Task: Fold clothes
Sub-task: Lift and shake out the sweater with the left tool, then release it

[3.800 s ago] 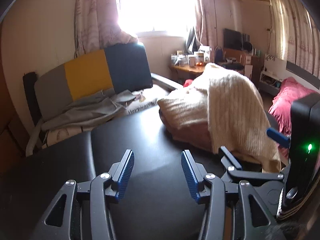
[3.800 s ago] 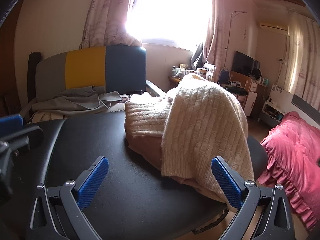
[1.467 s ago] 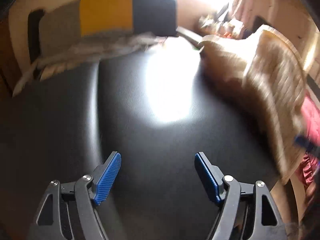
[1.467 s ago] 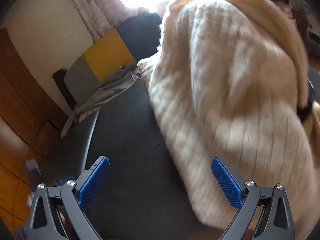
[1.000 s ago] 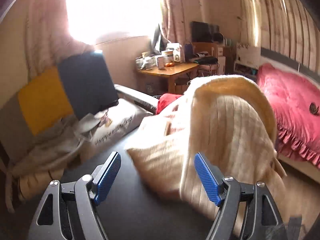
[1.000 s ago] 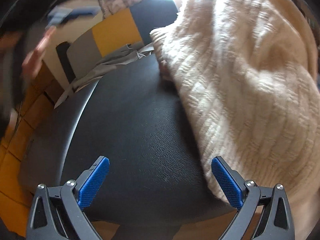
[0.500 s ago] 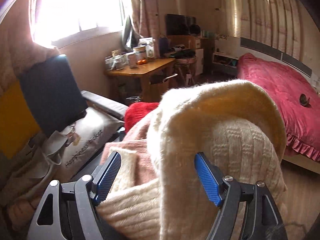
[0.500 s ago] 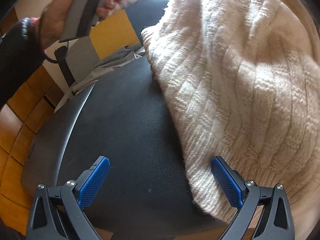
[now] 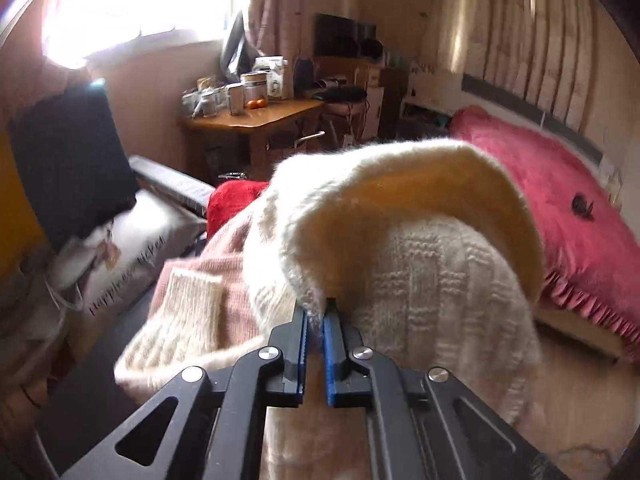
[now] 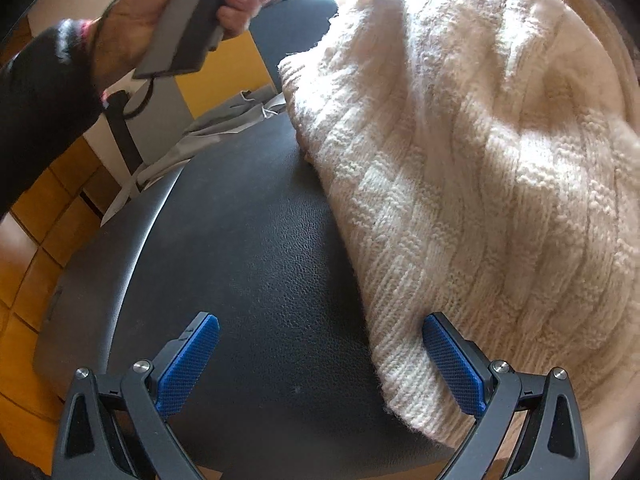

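A cream cable-knit sweater point(image 9: 420, 264) lies heaped on a black padded table, over a pink knit garment point(image 9: 224, 264). My left gripper point(image 9: 315, 316) is shut on a fold of the sweater's upper edge, the blue pads pinching the knit. In the right wrist view the same sweater point(image 10: 480, 140) spreads down the right side of the table point(image 10: 248, 280). My right gripper point(image 10: 316, 364) stands open low over the table's near edge, its right pad point(image 10: 452, 364) against the sweater's hem and nothing between the pads. A hand point(image 10: 168, 12) holds the left gripper's grey handle at the top.
A grey, yellow and dark blue cushion point(image 10: 224, 72) with grey cloth point(image 10: 216, 128) stands behind the table. A printed bag point(image 9: 128, 264) and a red garment point(image 9: 228, 204) lie beyond the pile. Further off are a wooden desk point(image 9: 256, 120) with jars and a pink bed point(image 9: 560, 200).
My left gripper swung from the bare table to the sweater pile, came in over its top edge and shut on the knit. The right gripper stayed open by the hem.
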`<action>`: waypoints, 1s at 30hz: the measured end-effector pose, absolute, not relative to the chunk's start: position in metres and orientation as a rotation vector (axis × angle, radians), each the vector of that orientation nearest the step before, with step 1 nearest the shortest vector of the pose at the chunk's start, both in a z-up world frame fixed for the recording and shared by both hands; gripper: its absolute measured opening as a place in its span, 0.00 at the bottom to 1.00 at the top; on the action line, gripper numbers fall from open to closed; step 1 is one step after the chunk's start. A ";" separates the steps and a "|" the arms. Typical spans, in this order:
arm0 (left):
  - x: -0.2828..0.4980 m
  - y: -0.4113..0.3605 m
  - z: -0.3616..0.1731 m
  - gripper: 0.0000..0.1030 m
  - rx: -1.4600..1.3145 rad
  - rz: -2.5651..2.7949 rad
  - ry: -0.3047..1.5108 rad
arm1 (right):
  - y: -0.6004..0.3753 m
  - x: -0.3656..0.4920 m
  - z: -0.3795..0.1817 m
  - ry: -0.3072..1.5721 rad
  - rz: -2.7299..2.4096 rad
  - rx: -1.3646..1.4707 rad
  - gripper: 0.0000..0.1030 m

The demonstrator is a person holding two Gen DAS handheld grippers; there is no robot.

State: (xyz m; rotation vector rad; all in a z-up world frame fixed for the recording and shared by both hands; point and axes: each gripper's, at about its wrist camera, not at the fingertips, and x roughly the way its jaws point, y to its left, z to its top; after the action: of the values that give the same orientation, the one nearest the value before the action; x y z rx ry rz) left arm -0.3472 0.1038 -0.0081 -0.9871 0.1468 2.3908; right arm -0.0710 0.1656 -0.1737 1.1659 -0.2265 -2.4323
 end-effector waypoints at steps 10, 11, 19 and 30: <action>-0.256 -0.010 -0.020 0.04 -1.020 2.428 -0.139 | 0.163 -0.039 -0.143 -0.191 -2.515 1.091 1.00; -0.243 -0.024 -0.028 0.04 -1.038 2.434 -0.171 | 0.165 -0.036 -0.140 -0.198 -2.529 1.088 1.00; -0.113 -0.136 -0.105 0.04 -1.213 2.468 -0.457 | 0.182 -0.020 -0.137 -0.383 -2.586 1.136 1.00; 0.040 -0.237 -0.158 0.07 -1.398 2.625 -0.649 | 0.163 -0.022 -0.149 -0.696 -2.504 1.196 1.00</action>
State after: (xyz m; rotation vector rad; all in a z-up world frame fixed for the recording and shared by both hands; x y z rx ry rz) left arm 0.0395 -0.2371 -0.1583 -1.3983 -0.6490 2.6254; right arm -0.0221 0.1628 -0.1486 1.1956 -0.6955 -2.5041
